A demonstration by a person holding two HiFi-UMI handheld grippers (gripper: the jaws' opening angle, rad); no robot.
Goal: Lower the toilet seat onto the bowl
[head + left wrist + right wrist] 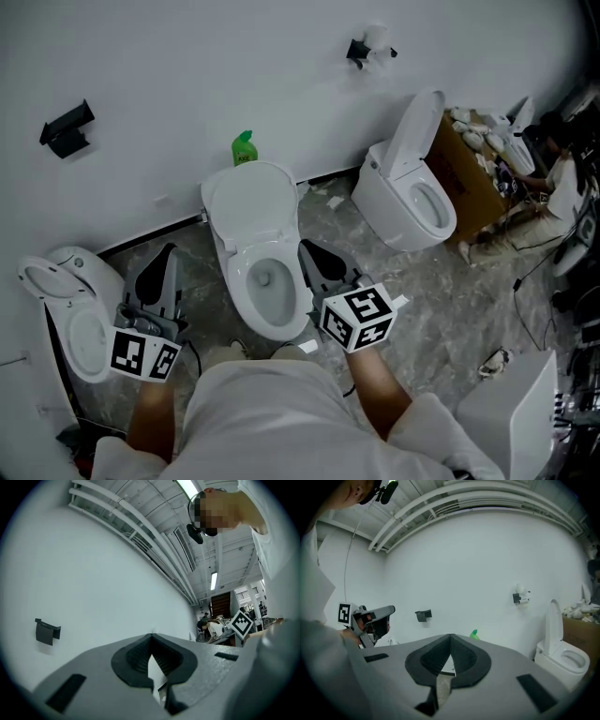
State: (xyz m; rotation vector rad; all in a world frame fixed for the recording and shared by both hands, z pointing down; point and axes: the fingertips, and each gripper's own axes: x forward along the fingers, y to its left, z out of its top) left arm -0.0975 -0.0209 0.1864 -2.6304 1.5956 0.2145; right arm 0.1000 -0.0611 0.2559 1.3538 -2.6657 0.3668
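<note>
Left toilet (70, 309); left claw (167, 255), closed, empty; green bottle (244, 148) behind central toilet (267, 286), its toilet seat (248, 202) apparently raised against the wall; right claw (314, 255), closed, empty; right toilet (412, 192); cardboard box (469, 178).

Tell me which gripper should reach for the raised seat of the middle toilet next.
Right, probably. The right gripper sits close beside the bowl, just below the raised seat. The left gripper hangs farther off, nearer the left toilet. Both are shut and empty.
</note>
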